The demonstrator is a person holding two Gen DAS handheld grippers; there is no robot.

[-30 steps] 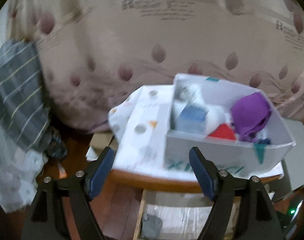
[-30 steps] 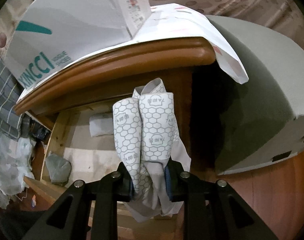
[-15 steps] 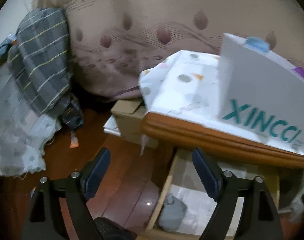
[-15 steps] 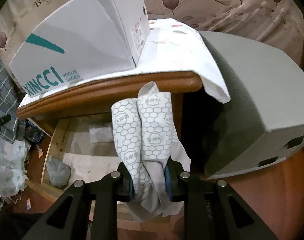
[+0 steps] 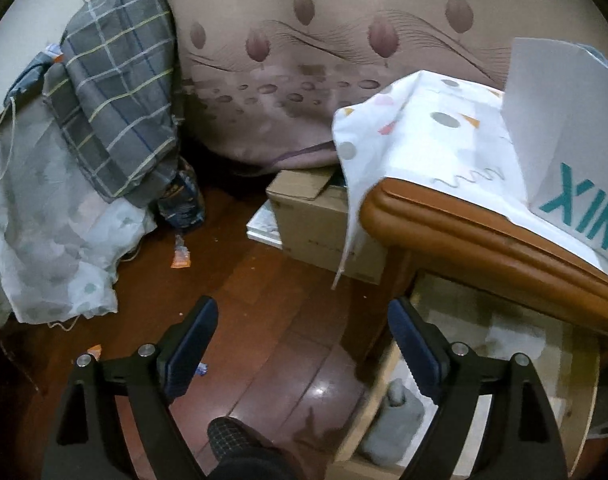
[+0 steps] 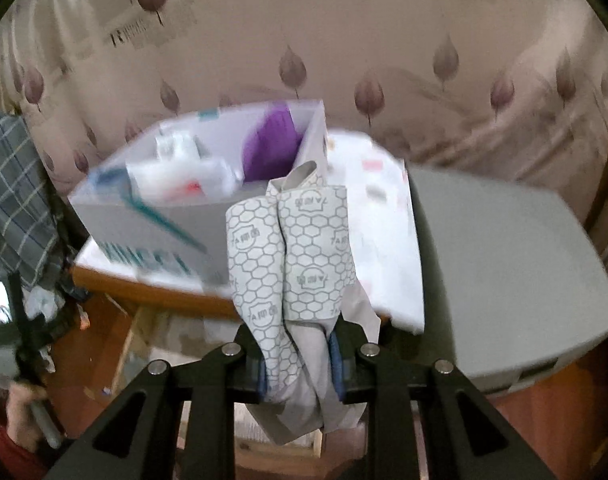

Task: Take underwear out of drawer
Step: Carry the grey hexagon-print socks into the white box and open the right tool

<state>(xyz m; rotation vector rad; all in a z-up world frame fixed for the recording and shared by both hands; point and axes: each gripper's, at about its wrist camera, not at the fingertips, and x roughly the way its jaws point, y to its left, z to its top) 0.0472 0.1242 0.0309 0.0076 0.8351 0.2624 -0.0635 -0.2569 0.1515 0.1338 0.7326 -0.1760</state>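
My right gripper (image 6: 299,368) is shut on rolled grey-and-white underwear (image 6: 295,256) with a honeycomb print, held up in front of the wooden nightstand. The open drawer (image 5: 380,376) shows at lower right in the left wrist view, with a grey rolled item (image 5: 396,420) inside. It also shows low in the right wrist view (image 6: 123,356). My left gripper (image 5: 301,344) is open and empty, above the wooden floor beside the drawer's left side.
A white XINCCI box (image 6: 151,236) holding purple (image 6: 271,148) and other clothes stands on the nightstand's cloth cover (image 5: 424,136). A grey block (image 6: 504,264) lies to the right. A cardboard box (image 5: 316,216), plaid cloth (image 5: 115,104) and a floral curtain (image 5: 304,40) lie left and behind.
My right gripper has risen with the underwear, from drawer level to above the nightstand top. My left gripper has dropped and swung left, toward the floor beside the drawer.
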